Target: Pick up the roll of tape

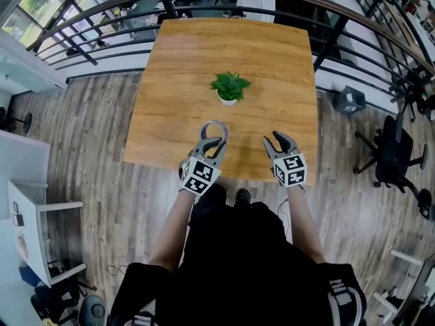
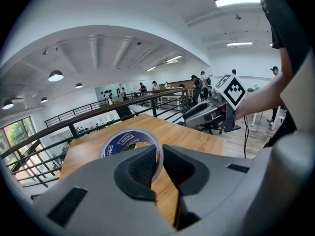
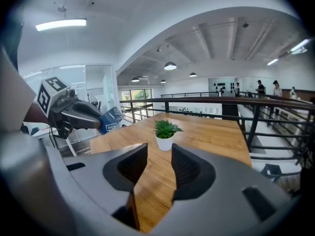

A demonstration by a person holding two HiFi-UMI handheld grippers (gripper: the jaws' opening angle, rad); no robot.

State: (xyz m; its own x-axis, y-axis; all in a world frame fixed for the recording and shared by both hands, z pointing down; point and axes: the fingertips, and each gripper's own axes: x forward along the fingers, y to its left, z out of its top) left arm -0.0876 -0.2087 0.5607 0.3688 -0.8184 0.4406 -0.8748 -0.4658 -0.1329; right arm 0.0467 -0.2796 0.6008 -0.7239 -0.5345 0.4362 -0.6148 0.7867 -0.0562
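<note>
The roll of tape (image 1: 215,129) is a clear ring with a blue printed core. My left gripper (image 1: 211,142) is shut on its rim and holds it on edge over the near part of the wooden table (image 1: 183,80). In the left gripper view the tape (image 2: 127,140) stands just past the pads, with its wall pinched between them. The right gripper view shows the tape (image 3: 111,119) lifted at the left. My right gripper (image 1: 274,140) hovers open and empty over the table's near right edge, level with the left one.
A small green plant in a white pot (image 1: 229,87) stands mid-table, beyond both grippers. A dark metal railing (image 1: 102,19) curves round the table's far side. An office chair (image 1: 397,151) stands on the plank floor at the right.
</note>
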